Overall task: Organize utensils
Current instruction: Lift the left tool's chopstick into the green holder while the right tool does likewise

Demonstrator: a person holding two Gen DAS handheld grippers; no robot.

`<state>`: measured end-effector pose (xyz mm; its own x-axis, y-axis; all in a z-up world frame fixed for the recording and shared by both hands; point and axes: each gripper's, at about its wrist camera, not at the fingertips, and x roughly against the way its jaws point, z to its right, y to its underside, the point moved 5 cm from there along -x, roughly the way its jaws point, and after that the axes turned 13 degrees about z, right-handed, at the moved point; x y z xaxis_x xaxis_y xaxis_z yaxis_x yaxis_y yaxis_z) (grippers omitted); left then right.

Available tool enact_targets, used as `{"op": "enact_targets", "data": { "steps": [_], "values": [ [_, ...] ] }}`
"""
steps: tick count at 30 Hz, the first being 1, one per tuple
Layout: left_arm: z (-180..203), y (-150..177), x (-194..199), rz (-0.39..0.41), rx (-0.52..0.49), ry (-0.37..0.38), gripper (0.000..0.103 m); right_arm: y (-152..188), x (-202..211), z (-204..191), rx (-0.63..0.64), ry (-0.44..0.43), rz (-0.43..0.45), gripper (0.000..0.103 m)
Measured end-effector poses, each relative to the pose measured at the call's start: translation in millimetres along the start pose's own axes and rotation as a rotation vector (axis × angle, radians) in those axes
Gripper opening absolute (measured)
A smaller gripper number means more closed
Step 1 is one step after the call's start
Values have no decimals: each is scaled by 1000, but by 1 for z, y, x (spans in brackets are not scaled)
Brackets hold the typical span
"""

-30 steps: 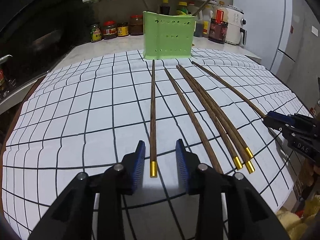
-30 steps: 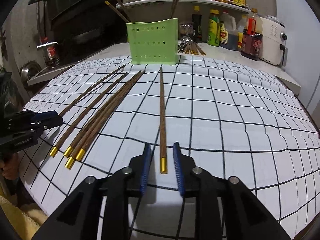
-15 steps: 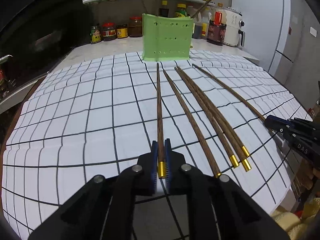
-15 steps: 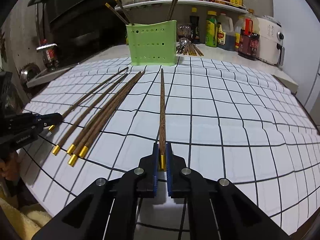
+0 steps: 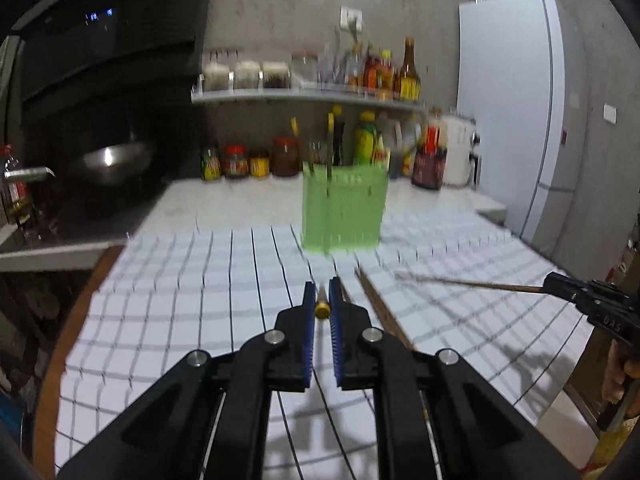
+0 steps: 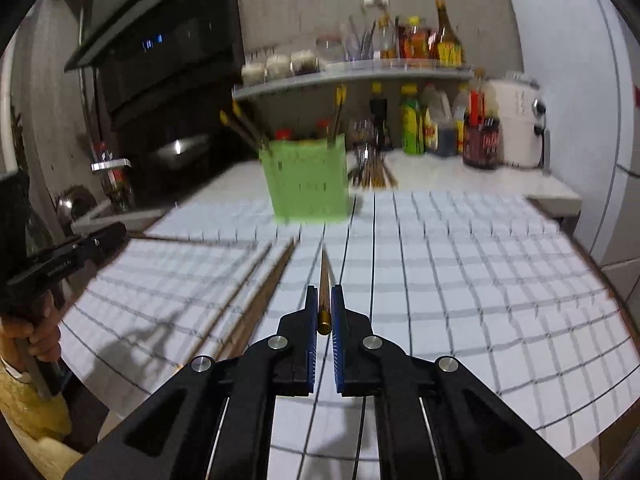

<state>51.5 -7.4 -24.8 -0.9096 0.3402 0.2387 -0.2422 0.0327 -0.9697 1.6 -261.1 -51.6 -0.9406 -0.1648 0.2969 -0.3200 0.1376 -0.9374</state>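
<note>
My left gripper [image 5: 321, 294] is shut on a brown chopstick with a gold end [image 5: 321, 309], lifted off the checked cloth and pointing at the green holder [image 5: 342, 210]. My right gripper [image 6: 324, 300] is shut on another gold-ended chopstick [image 6: 325, 280], also raised above the cloth. The green perforated holder [image 6: 306, 180] stands at the far side of the cloth with a few chopsticks in it. Several chopsticks [image 6: 256, 280] lie on the cloth between the grippers. Both views are motion-blurred.
The white checked cloth [image 5: 180, 300] covers the table. Behind the holder are sauce bottles and jars [image 5: 256, 162] under a shelf [image 5: 304, 98], and a white appliance [image 6: 516, 124]. A wok [image 5: 108, 162] sits at left, a fridge [image 5: 516, 112] at right.
Both grippers closed on their chopsticks, then lifted them off the cloth and tilted up towards the green holder. The other chopsticks stayed on the cloth.
</note>
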Motion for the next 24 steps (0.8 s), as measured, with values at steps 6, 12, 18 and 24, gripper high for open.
{"op": "enact_targets", "data": {
  "steps": [6, 12, 18, 24],
  "values": [
    [8, -32, 15, 94, -16, 9, 7, -53, 15, -5, 28, 3, 127, 7],
    [8, -45, 20, 128, -21, 22, 7, -83, 15, -10, 58, 1, 174, 7],
    [3, -49, 19, 126, 6, 42, 7, -91, 2, -11, 77, 3, 168, 7],
    [1, -51, 10, 97, 10, 74, 7, -99, -13, -10, 91, 20, 170, 7]
  ]
}}
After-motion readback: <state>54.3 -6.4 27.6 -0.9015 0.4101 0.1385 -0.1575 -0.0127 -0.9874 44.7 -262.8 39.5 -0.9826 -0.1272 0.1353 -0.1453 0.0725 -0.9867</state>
